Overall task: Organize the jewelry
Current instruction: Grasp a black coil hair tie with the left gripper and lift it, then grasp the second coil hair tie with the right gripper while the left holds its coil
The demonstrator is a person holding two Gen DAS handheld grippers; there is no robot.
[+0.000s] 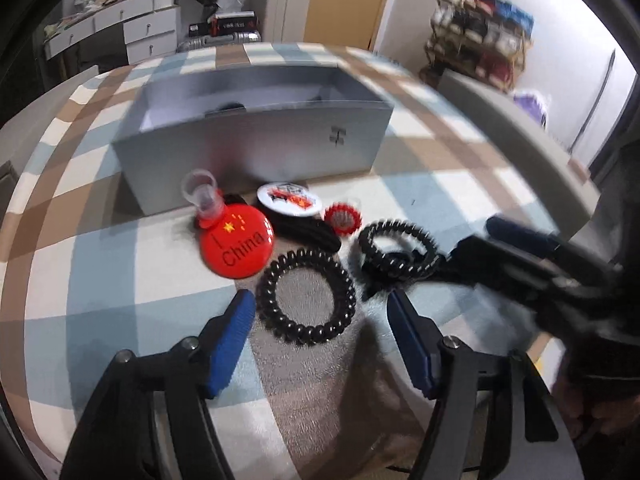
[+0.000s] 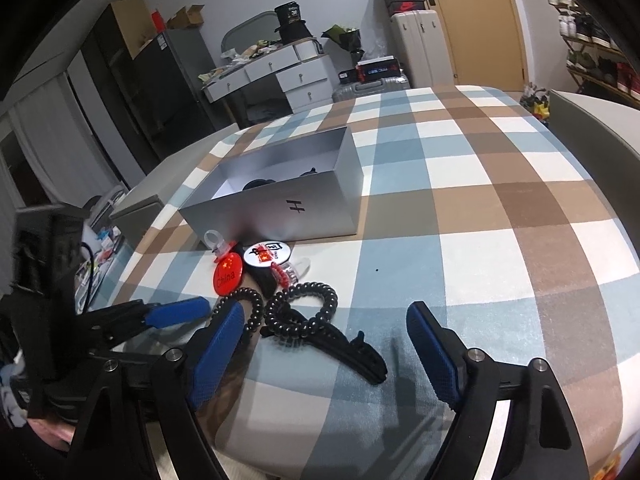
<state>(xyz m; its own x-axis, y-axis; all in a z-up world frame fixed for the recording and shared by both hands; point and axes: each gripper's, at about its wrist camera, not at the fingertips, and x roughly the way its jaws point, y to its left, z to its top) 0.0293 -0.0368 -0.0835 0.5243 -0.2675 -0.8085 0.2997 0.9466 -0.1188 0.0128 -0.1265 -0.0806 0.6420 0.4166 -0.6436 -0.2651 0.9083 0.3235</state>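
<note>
Spiral hair tie (image 1: 306, 297) lies between your spread, empty left tool (image 1: 320, 312); lower, clench its coil, carry to the silver box (image 1: 256, 148). Right tool (image 2: 326, 328) gapes empty.

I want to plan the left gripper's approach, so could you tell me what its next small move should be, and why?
Probably ease the left gripper forward and down, then close on the black coil hair tie. Its jaws stand open, with the tie lying flat on the checked cloth just ahead between the fingertips, and the open grey box waits beyond.
</note>
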